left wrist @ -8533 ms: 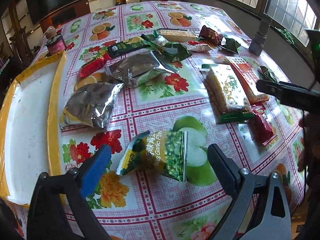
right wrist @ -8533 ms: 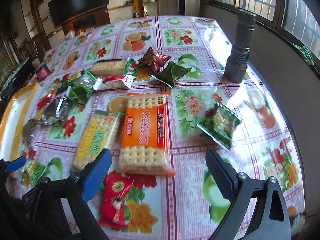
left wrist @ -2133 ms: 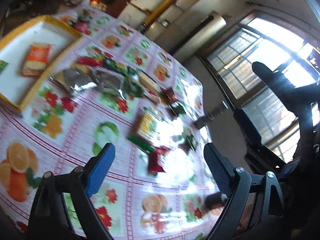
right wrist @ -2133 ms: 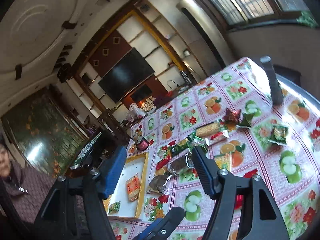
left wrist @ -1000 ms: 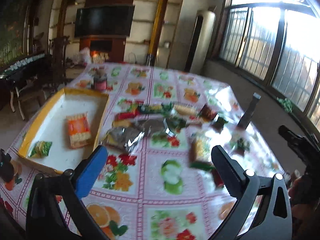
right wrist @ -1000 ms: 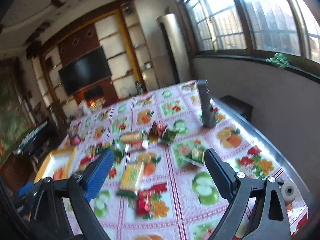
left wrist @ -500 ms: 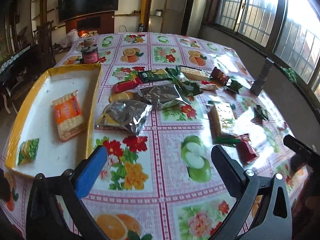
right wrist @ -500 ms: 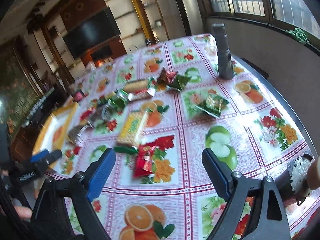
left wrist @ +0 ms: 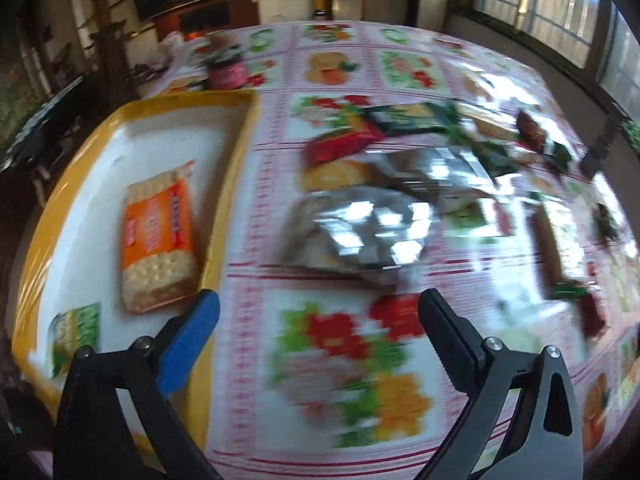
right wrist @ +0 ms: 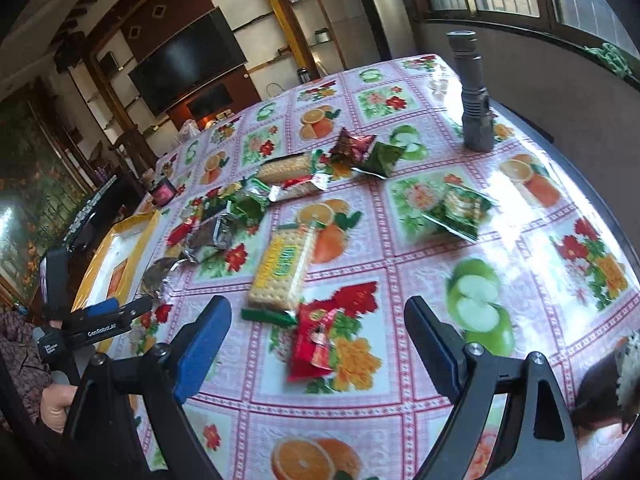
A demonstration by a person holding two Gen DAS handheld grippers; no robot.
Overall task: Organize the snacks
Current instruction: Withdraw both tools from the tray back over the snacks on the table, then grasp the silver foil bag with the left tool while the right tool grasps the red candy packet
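- Snacks lie scattered on the tablecloth (right wrist: 520, 240); nearest the right gripper (right wrist: 318, 334) is a red packet (right wrist: 314, 340), with a yellow cracker pack (right wrist: 282, 266) just beyond it.
- Foil bag (left wrist: 360, 232) sits ahead of the left gripper (left wrist: 320, 324), right of the yellow tray (left wrist: 230, 184).
- Tray already holds an orange cracker pack (left wrist: 158, 236) and a small green packet (left wrist: 74, 332).
- Both grippers hover with jaws spread wide, holding nothing.
- Good next step, in my judgement: centre the left jaws over the foil bag, pinch an edge, and lift it clear of the tray's rim.
- Flashlight (right wrist: 472, 92) stands far right; leave it.
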